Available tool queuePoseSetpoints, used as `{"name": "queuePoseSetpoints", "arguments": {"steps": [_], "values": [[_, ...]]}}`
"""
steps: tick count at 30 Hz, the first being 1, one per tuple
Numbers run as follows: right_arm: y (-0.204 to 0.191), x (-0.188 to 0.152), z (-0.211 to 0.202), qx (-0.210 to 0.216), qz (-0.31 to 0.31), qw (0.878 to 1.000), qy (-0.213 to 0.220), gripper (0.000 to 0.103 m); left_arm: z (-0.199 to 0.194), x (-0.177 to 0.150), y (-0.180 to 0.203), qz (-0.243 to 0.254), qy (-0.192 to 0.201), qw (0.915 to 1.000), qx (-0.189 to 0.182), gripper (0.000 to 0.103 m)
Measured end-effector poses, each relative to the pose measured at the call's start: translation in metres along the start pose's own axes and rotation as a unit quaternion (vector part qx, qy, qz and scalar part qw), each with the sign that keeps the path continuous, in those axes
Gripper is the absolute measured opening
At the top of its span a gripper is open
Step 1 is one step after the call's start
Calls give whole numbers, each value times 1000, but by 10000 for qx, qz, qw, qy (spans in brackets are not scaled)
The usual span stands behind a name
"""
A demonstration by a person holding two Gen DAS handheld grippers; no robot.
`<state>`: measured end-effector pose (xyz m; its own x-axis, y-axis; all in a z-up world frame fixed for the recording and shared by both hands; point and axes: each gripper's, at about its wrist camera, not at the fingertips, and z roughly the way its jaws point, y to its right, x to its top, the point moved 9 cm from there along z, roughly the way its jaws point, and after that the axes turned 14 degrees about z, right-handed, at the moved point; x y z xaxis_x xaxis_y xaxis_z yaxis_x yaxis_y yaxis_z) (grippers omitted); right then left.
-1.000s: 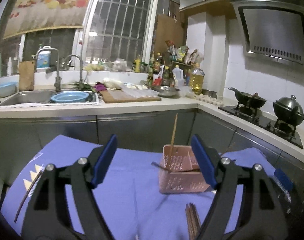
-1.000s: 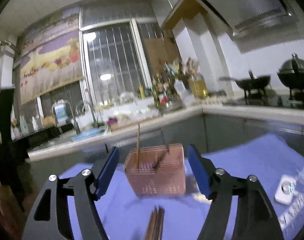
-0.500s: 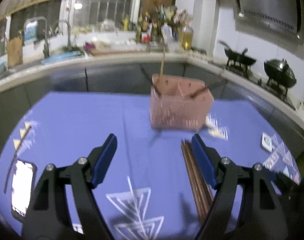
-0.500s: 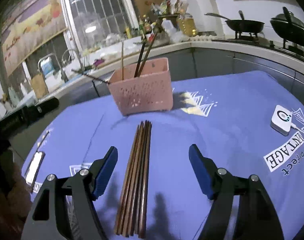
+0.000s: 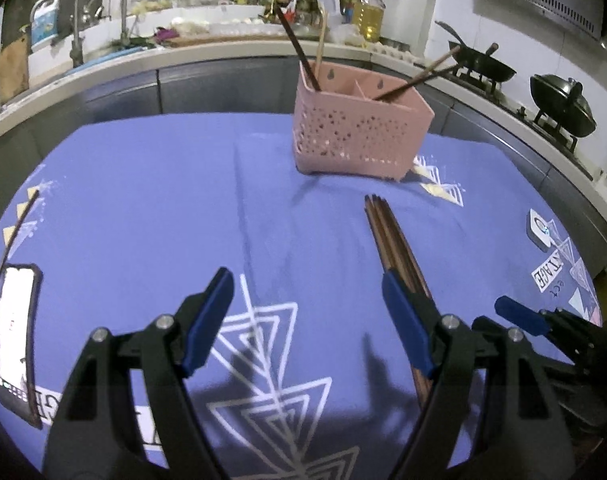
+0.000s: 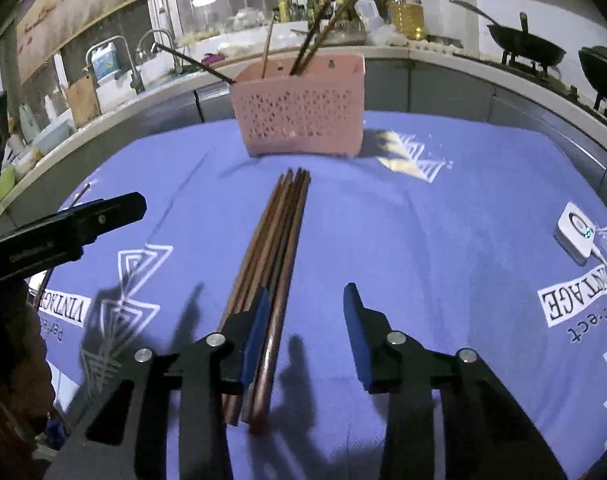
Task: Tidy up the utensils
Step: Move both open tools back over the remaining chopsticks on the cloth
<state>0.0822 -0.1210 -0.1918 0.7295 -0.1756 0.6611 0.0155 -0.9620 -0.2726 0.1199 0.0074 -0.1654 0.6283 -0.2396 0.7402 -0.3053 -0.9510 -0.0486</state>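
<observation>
Bundle of dark brown wooden chopsticks (image 6: 277, 256) lies flat on the blue printed tablecloth (image 6: 423, 240), mid-frame in the right wrist view, running from the lower centre up toward the pink perforated plastic utensil caddy (image 6: 301, 110) at upper centre. Caddy stands upright, apart from the bundle's far tips; several chopsticks lean in its compartments.

Right gripper (image 6: 306, 328), lower centre: jaws closing, not yet pressed together. Its left blue pad sits over the bundle's near end, the right-hand sticks showing in the gap; right pad clear of them. No firm clamp visible.

Left gripper (image 5: 308, 322), lower centre of left wrist view: jaws wide apart, nothing between, above bare cloth. Bundle (image 5: 395, 248) passes behind its right finger.

Black smartphone (image 5: 15, 336), screen lit, lower left edge. Small white device (image 6: 575, 234), right edge.
</observation>
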Motion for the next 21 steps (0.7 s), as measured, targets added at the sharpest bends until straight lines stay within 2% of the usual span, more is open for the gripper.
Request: {"name": "queuePoseSetpoints", "arguments": {"steps": [13,21], "values": [[-4,-13,10,-201,-394,9989,-158,37,6,-1,2,-6,-108,9999,-77,73],[4,-14,14,-331,-338,9987,-201,37,7,-3,5,4,-147,9999,-75,73]]}}
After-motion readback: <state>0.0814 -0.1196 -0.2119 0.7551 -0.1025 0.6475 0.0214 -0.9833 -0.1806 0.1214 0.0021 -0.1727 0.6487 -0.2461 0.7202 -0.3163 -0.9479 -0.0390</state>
